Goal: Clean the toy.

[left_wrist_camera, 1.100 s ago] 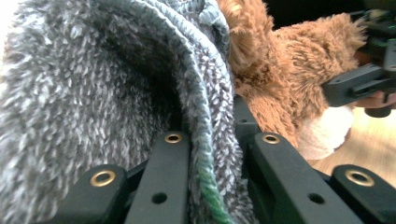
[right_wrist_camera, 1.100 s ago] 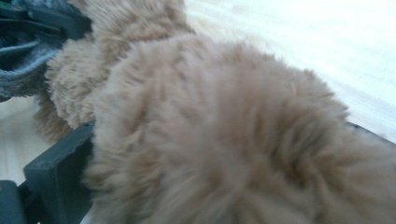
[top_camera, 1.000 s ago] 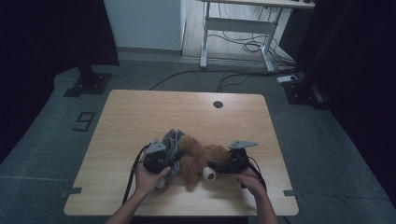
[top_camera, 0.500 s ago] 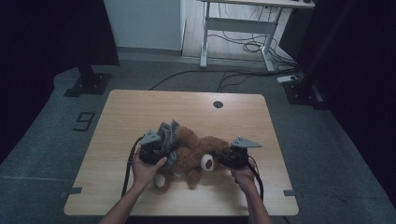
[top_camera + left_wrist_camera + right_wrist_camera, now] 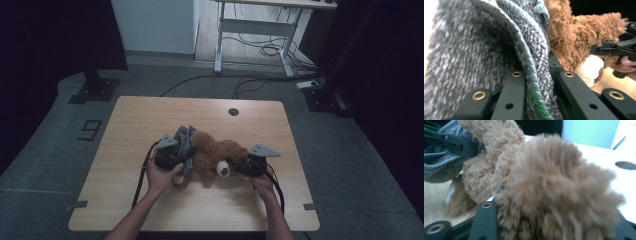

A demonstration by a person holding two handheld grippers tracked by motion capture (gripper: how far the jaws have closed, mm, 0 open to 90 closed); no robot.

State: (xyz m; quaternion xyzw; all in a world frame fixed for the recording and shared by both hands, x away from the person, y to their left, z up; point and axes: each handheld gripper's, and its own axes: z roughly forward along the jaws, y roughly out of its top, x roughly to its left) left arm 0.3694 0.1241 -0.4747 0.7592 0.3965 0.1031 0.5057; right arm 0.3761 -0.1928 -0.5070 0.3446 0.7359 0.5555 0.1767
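Lying between both, brown plush toy [image 5: 216, 154] — left hand-held gripper [image 5: 534, 82] clenching grey knit (its garment) [image 5: 474, 50], right hand-held gripper [image 5: 541, 220] grasping fur.

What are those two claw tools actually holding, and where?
The left gripper pinches the grey knitted garment by its green-edged hem. The right gripper has a furry limb of the brown teddy bear between its jaws.
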